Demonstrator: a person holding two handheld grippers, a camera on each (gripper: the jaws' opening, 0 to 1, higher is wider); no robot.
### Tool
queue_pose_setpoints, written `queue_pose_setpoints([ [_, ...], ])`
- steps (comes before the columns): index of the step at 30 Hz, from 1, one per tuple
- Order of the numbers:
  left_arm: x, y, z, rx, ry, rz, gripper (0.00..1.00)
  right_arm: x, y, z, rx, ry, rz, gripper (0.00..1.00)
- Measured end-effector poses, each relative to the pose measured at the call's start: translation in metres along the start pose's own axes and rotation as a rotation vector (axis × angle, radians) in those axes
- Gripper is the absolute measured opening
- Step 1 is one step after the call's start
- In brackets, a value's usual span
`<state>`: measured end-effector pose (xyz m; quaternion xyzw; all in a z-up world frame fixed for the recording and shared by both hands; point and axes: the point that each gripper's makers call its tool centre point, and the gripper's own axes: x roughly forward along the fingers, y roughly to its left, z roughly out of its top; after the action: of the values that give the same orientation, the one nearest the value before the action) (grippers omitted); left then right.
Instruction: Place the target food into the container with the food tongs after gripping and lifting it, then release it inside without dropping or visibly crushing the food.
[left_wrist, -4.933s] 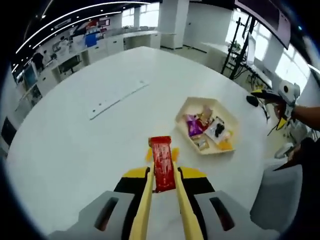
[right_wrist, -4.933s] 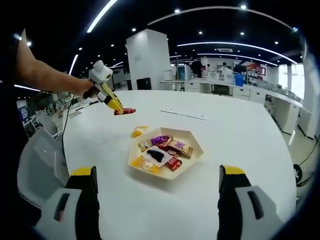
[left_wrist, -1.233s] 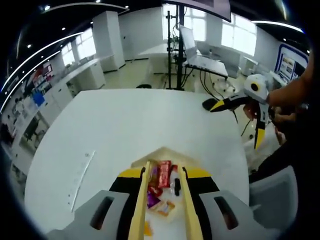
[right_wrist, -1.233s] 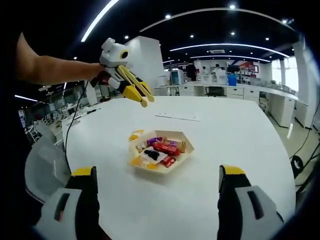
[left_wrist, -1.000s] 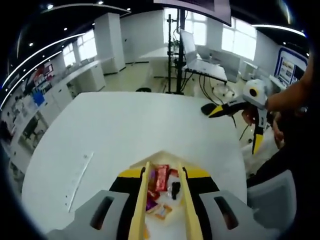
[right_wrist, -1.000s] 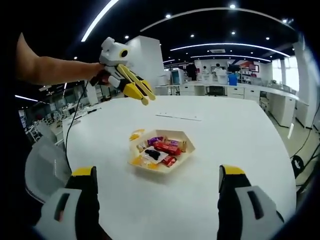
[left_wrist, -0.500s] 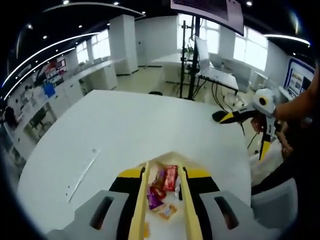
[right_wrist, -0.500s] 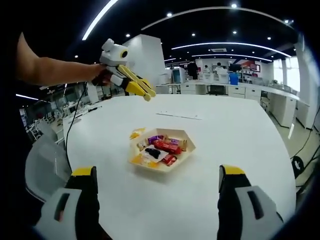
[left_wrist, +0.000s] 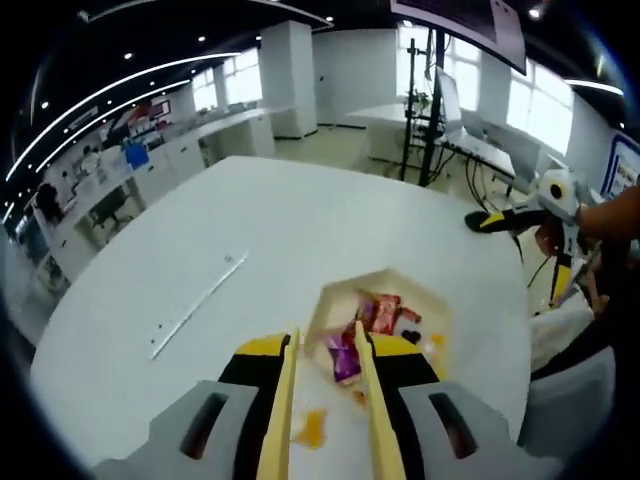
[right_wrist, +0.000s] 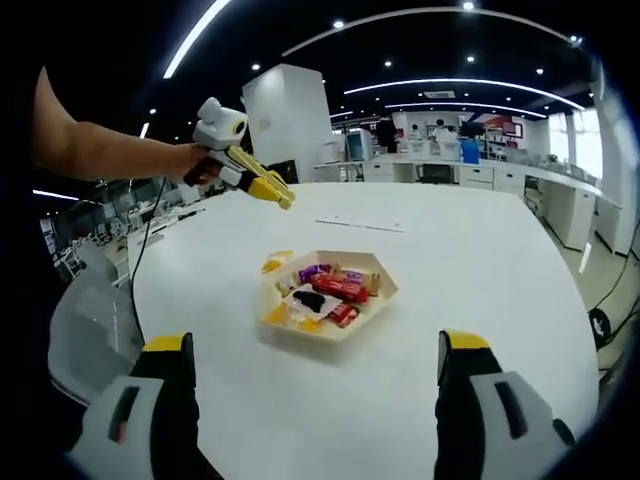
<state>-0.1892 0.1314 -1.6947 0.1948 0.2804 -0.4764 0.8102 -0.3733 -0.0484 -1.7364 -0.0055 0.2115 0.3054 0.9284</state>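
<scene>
- In the right gripper view, the left tongs (right_wrist: 268, 190) are seen held up in the air by a hand (right_wrist: 200, 165) on a bare forearm reaching in from the left; they are raised above the surface (right_wrist: 480, 290) and tilted down and to the right, toward the container (right_wrist: 385, 290).
- In the left gripper view, the left tongs (left_wrist: 325, 400) are seen with their yellow jaws a narrow gap apart and nearly parallel, with nothing gripped between them.
- The right tongs (right_wrist: 315, 420) are seen spread wide, one jaw at each lower corner of the right gripper view, with nothing between them. In the left gripper view they appear at the right edge (left_wrist: 520, 235), held in a hand beyond the rim of the surface.
- The red food bar (right_wrist: 342, 287) is seen lying flat inside the container, on top of the other wrapped snacks; its long axis runs from upper left to lower right in the right gripper view.
- In the left gripper view the red food bar (left_wrist: 385, 312) is seen in the far part of the container (left_wrist: 335, 300), just beyond the jaw tips.
- A yellow snack (right_wrist: 276, 263) lies on the surface just beside the container's left corner, apart from it.
- A long pale strip (left_wrist: 198, 305) lies flat on the surface, well apart from the container.
</scene>
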Motion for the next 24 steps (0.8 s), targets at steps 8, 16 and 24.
queue_pose_setpoints([
  [8,0.001,0.019,-0.026,-0.071,-0.005,0.076,0.26,0.004,0.000,-0.002,0.007,0.005,0.002,1.00],
  [16,0.001,0.029,-0.062,-0.135,0.003,0.151,0.26,0.005,0.002,-0.010,0.017,0.023,0.008,1.00],
  [24,0.010,0.031,-0.096,-0.209,0.048,0.216,0.26,0.007,0.004,-0.014,0.021,0.036,0.018,1.00],
])
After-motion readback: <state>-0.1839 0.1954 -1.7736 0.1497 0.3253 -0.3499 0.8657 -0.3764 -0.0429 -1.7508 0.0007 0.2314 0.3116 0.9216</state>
